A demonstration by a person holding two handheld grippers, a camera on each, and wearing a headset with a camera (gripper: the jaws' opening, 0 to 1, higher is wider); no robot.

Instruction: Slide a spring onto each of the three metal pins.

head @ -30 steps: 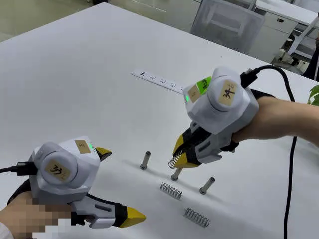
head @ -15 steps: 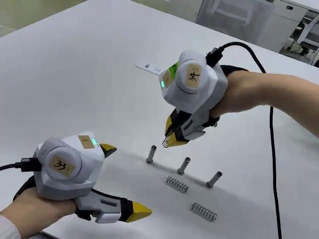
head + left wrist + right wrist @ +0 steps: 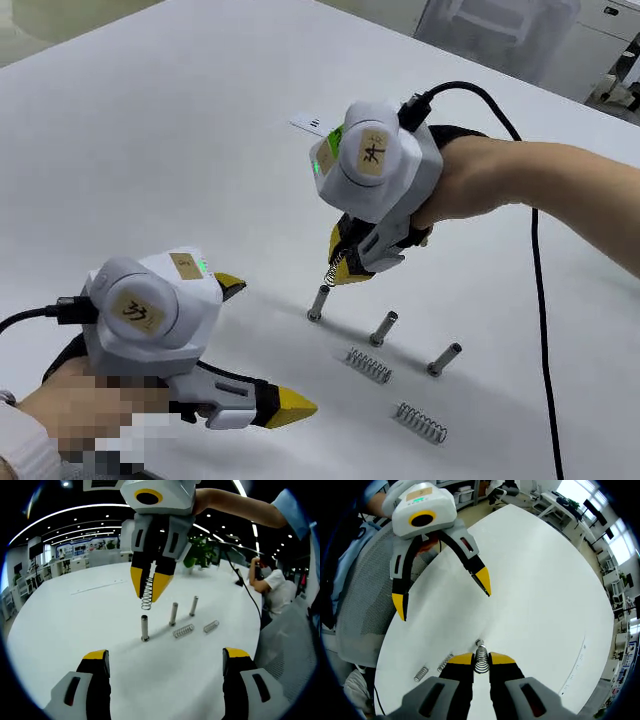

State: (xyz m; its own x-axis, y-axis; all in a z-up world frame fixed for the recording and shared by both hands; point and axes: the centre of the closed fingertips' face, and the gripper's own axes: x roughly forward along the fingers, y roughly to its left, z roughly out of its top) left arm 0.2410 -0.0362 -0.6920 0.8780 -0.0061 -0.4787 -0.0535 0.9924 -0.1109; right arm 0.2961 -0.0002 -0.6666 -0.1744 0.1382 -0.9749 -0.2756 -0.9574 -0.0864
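Three metal pins stand in a row on the white table: the left pin (image 3: 318, 302), the middle pin (image 3: 383, 327) and the right pin (image 3: 443, 358). My right gripper (image 3: 340, 268) hangs just above the left pin, shut on a spring (image 3: 333, 270) that points down toward the pin top (image 3: 479, 642). That spring (image 3: 146, 593) dangles over the left pin (image 3: 144, 628) in the left gripper view. Two loose springs (image 3: 368, 364) (image 3: 420, 422) lie in front of the pins. My left gripper (image 3: 262, 348) is open, low at the near left, holding nothing.
A white strip (image 3: 308, 125) lies flat farther back on the table. A black cable (image 3: 538, 300) trails from the right gripper across the table on the right. Office chairs and desks stand beyond the far edge.
My right gripper has carried the spring from over the middle pin leftward to above the left pin. The head camera has shifted. The left gripper has stayed low and open.
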